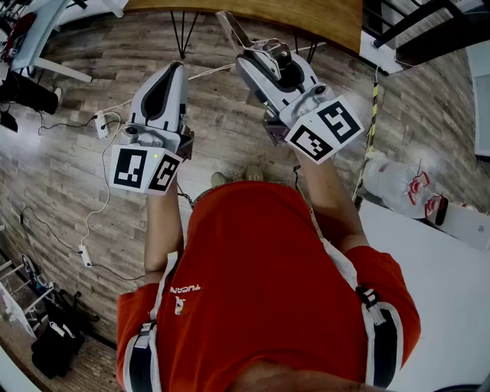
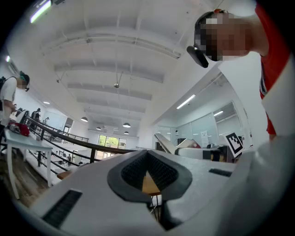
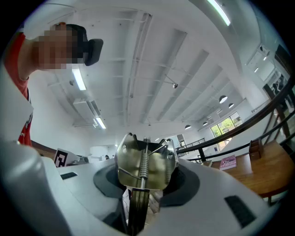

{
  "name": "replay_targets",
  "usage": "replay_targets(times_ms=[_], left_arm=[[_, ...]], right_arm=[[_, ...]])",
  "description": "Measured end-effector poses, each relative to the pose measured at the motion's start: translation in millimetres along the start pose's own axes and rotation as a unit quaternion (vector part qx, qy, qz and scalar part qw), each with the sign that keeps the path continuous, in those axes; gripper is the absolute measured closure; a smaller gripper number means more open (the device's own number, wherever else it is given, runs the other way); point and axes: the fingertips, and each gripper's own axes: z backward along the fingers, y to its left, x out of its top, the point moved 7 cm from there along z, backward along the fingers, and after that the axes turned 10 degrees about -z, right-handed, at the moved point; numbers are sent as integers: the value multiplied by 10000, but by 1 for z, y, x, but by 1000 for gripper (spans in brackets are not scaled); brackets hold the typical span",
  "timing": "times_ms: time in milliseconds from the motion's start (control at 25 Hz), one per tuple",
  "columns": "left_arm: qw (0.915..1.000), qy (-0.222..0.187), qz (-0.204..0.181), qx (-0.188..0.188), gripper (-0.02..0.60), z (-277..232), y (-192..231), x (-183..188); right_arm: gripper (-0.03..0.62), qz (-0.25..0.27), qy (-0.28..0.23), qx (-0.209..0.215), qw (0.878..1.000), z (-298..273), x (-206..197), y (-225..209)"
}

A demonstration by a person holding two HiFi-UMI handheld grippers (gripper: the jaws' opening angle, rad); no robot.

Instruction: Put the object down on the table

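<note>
My right gripper (image 1: 251, 55) is held up over the wooden floor and is shut on a metal tool (image 1: 232, 29) whose flat end sticks out past the jaws. The right gripper view shows that tool (image 3: 145, 161) as a shiny plate with a coil spring down its middle, clamped between the dark pads (image 3: 184, 184). My left gripper (image 1: 173, 70) is level with it on the left, jaws together and nothing between them. Only a thin slit shows between its black pads (image 2: 161, 173) in the left gripper view.
A wooden table (image 1: 306, 15) on thin black legs stands ahead at the top. A white table (image 1: 436, 260) lies to the right, with a clear plastic bottle (image 1: 394, 184) at its edge. Cables and a power strip (image 1: 102, 122) lie on the floor at left.
</note>
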Motion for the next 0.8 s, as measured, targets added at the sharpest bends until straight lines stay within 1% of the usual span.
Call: replay_targets(times_ms=[200,320,520,640,800], left_arm=[[10000,19,-13,65,572,-9,-7,-5],[9999,36,-66,124,572,-19,-14,-8],[9996,36,-88,283,572,-31,-11,-13],[9995,68,-74,315,572,-49,-4,-18],[9995,41,-60,305,572,-65,22,-25]], right_arm=[[416,-61,-9,113,9999,5,0,-9],[416,-2,-10,191,9998,8,5,-19],[416,26,77,219,9997,6,8,-38],[416,-14,129,176,9998,-2,12,-59],[416,-9,178,120,9998,-27,9,-75]])
